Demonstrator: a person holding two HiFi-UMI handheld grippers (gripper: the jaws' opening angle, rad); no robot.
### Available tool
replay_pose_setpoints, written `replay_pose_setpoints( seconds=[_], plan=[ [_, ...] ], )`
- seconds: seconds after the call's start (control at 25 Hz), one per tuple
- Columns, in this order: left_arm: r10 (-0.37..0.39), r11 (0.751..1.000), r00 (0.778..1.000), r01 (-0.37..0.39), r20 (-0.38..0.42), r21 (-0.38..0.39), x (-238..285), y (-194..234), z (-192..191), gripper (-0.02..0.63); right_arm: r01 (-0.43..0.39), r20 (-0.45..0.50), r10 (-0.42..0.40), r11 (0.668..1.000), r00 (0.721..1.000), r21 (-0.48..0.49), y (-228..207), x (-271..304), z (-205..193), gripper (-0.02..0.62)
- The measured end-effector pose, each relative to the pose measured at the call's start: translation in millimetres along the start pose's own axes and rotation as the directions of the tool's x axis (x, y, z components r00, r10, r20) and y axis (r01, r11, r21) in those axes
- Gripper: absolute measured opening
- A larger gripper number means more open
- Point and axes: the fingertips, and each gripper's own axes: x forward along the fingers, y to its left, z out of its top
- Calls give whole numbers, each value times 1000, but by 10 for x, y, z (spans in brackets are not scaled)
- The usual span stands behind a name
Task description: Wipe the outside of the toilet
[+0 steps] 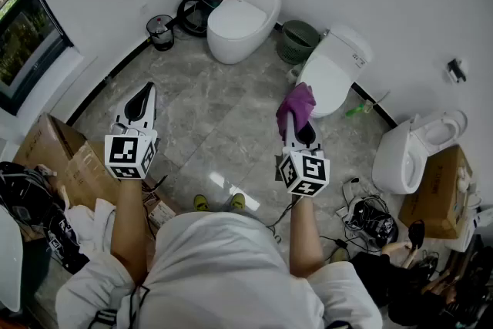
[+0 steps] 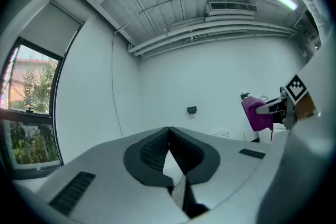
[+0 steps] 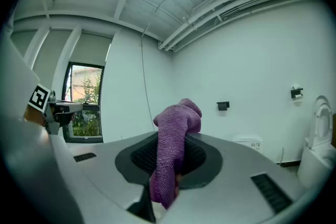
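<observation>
Clamped in R gripper (image 1: 299,127): purple cloth (image 1: 296,102), soft, light, floppy; best held mid-fold. L gripper (image 1: 145,94) pinched closed, empty. Nearest toilet (image 1: 333,77) likely hard, slick.

Purple cloth (image 1: 296,105) hides part of toilet (image 1: 335,69).

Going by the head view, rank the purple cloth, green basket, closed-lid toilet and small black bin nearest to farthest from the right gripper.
1. purple cloth, clamped in the right gripper
2. closed-lid toilet, just ahead-right
3. green basket, farther ahead, near the wall
4. small black bin, far left
</observation>
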Motion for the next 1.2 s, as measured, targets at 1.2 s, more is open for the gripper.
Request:
replay_pose_setpoints(
  seconds=[1.2],
  plan=[
    [-28,999,999,27,-36,-35,8,352,-354,17,12,-11,-13,999,1000,-50,387,221,-142,84]
  ],
)
